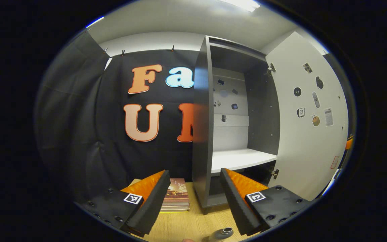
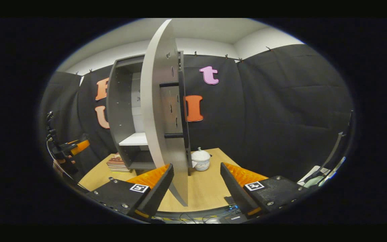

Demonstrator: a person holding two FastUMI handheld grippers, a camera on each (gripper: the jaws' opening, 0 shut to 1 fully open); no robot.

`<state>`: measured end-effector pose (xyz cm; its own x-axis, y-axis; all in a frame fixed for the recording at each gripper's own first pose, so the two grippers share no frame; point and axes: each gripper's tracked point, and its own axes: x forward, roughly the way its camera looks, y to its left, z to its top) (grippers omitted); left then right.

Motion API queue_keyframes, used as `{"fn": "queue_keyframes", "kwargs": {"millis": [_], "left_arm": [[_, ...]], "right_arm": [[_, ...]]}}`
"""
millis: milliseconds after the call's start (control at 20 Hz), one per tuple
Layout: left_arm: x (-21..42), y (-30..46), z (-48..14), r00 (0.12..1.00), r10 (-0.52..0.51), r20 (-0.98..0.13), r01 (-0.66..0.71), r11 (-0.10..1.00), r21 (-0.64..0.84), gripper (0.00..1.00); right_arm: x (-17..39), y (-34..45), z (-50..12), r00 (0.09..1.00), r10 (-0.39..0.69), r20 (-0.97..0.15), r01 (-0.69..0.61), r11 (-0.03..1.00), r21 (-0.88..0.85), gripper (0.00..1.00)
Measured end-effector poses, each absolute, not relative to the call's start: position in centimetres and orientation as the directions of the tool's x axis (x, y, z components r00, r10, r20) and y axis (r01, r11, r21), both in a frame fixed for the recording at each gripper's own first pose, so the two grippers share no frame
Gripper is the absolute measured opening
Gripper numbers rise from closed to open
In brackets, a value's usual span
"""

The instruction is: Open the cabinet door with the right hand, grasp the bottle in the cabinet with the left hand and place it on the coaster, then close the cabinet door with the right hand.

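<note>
At the near edge of the worktop (image 1: 180, 228), the bottle (image 1: 221, 234) is standing just below the left tongs (image 1: 193, 198), which are hanging spread and gripping nothing. Whether a coaster is lying under it cannot be told. A stack of books (image 1: 177, 198) is sitting by the cabinet's (image 1: 202, 134) near corner. Beyond, the shelf (image 1: 240, 158) is lying bare. In the right gripper view, the right tongs (image 2: 195, 188) are gaping wide, with the edge of the cabinet door (image 2: 158, 101) standing between them, untouched. Judging by this, the closing step is in hand. The next move is calling for those tongs to catch the edge and swing it shut. A white lidded pot (image 2: 201, 159) is resting farther back.
</note>
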<state>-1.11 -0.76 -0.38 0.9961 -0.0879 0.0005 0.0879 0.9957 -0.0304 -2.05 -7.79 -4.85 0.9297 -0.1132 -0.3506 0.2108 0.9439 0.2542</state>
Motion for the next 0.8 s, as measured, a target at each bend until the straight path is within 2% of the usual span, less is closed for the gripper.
{"fn": "queue_keyframes", "kwargs": {"millis": [200,250,300,400,450,500,650,700,750,800], "left_arm": [[0.2,0.0,-0.8,0.992,-0.129,-0.006,0.129,0.991,-0.03,0.99],[0.4,0.4,-0.8,0.991,-0.135,-0.006,0.134,0.99,-0.034,0.97],[0.7,0.7,-1.0,0.99,-0.141,-0.009,0.141,0.989,-0.041,0.96],[1.0,1.8,-1.2,0.989,-0.15,-0.012,0.149,0.987,-0.057,0.98],[1.2,2.4,-1.2,0.989,-0.15,-0.014,0.149,0.987,-0.059,0.98],[1.4,2.9,-1.4,0.989,-0.15,-0.016,0.149,0.987,-0.057,0.96],[2.0,4.8,-1.3,0.99,-0.142,-0.015,0.141,0.989,-0.04,0.95],[2.2,5.3,-1.3,0.99,-0.14,-0.016,0.139,0.99,-0.037,0.96],[2.3,5.8,-1.2,0.99,-0.138,-0.017,0.137,0.99,-0.034,0.96],[2.6,6.2,-1.2,0.991,-0.136,-0.018,0.136,0.99,-0.032,0.96]], "right_arm": [[0.9,-2.3,-4.3,0.941,-0.026,-0.337,0.153,0.922,0.355,0.89],[1.8,-1.0,-4.4,0.942,-0.01,-0.336,0.143,0.916,0.375,0.96],[2.6,0.2,-4.2,0.943,0.004,-0.332,0.135,0.909,0.394,0.89],[4.5,2.4,-3.6,0.949,0.025,-0.313,0.115,0.9,0.42,0.89],[5.5,3.5,-3.0,0.954,0.031,-0.298,0.103,0.9,0.424,0.98],[6.5,4.5,-2.6,0.958,0.039,-0.284,0.091,0.899,0.429,0.9],[9.8,8.0,-1.5,0.968,0.076,-0.238,0.04,0.892,0.451,0.91],[11.0,8.8,-1.1,0.971,0.086,-0.224,0.026,0.891,0.453,0.93],[12.2,9.7,-1.3,0.971,0.093,-0.219,0.015,0.894,0.448,1.0],[13.2,11.0,-1.6,0.97,0.113,-0.213,-0.007,0.897,0.443,0.93]]}}
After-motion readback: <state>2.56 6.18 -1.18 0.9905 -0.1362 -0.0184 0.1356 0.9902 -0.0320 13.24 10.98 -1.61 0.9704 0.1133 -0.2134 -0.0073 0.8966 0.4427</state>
